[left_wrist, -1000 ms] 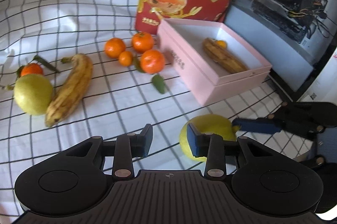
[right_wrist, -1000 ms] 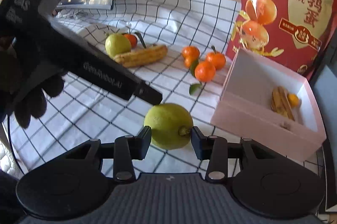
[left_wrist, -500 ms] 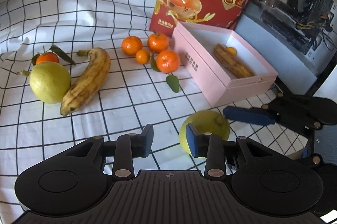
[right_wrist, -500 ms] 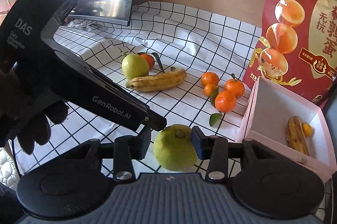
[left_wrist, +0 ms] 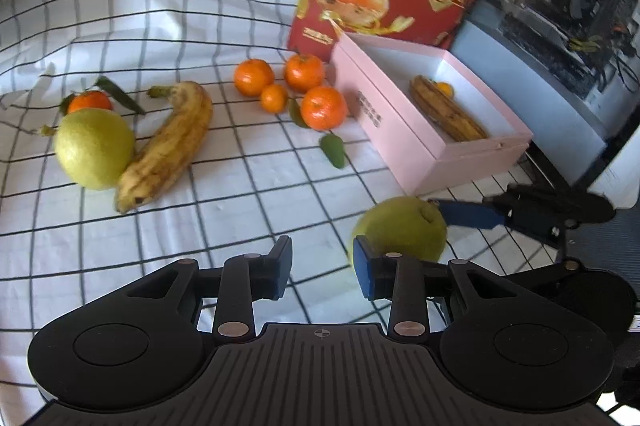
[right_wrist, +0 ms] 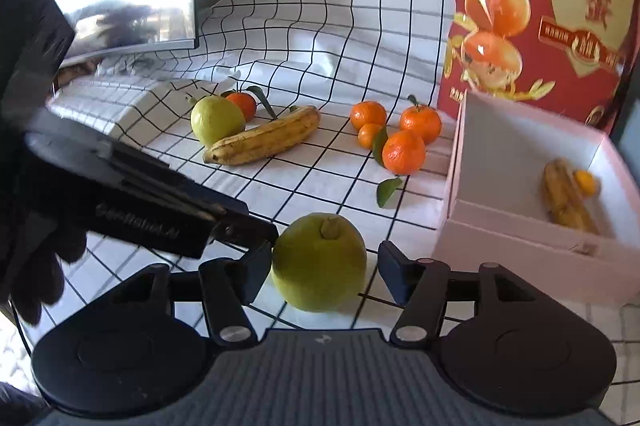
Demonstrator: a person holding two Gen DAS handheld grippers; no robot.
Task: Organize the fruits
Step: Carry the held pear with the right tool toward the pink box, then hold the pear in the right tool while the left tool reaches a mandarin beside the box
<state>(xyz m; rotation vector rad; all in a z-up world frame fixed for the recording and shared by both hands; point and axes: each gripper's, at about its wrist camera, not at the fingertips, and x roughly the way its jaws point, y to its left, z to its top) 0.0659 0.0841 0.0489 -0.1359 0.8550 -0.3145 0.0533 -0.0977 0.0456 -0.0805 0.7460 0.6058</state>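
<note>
A pink box point(left_wrist: 432, 154) already holds one banana point(left_wrist: 446, 114) and a small orange. Beside it, the right gripper point(right_wrist: 320, 266), jaws wide, straddles a green pear point(right_wrist: 319, 262); the left gripper point(left_wrist: 322, 268) hovers open, empty. Another pear, banana and five tangerines await.

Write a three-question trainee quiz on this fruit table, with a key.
1. True or false: the right claw is shut on the near round yellow-green citrus fruit.
2. What already lies in the open pink cardboard box?
A. two green leaves
B. a spotted brown banana and a small orange
C. nothing
3. Fill in: on the black-gridded white cloth, the long yellow speckled banana lies beside the far ____ citrus fruit.

Key: 1 false, the jaws stand open either side of it; 2 B; 3 yellow-green.
</note>
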